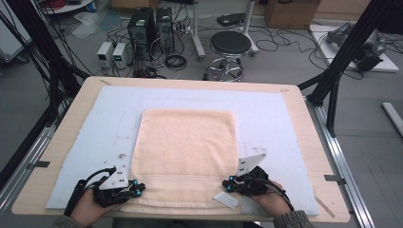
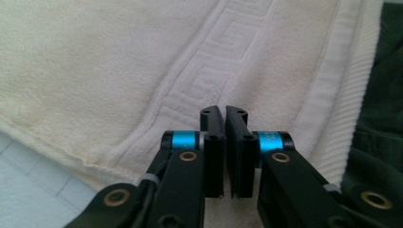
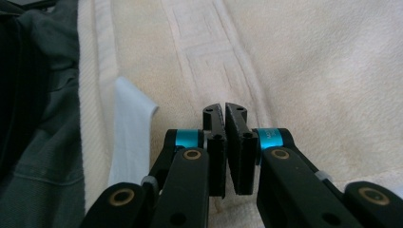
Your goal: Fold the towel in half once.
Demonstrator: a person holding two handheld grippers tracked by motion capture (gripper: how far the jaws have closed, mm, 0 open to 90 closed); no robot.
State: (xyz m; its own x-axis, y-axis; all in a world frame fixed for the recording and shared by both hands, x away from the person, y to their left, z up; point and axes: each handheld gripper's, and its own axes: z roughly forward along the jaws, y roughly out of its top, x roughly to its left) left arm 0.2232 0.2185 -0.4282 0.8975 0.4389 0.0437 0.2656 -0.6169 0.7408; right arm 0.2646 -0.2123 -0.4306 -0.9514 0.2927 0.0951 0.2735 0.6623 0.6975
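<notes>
Cream towel (image 1: 185,152) lies flat on a pale blue mat (image 1: 85,142) over the wooden table (image 1: 71,102), folded to a rough square, its near hem toward the person. Left gripper (image 1: 135,189) sits at the towel's near left corner, held in the left hand (image 1: 88,206); right gripper (image 1: 231,184) sits at the near right corner, held in the right hand (image 1: 268,199). Both point inward across the hem, toward each other. In the left gripper view the left gripper's (image 2: 224,116) jaws stand closed, pads almost face to face with only a hairline slit between them, and no cloth is seen in that slit; the towel (image 2: 142,61) spreads directly ahead of and beneath the tips, its woven key-pattern band running just past them and the ribbed hem off to their right. In the right gripper view the right gripper's (image 3: 224,114) jaws are likewise closed with nothing visibly pinched; the towel (image 3: 309,71) lies ahead of and under the tips, pattern band straight ahead, and a white label (image 3: 128,137) lies on the hem to the left of the jaws, near but apart.
</notes>
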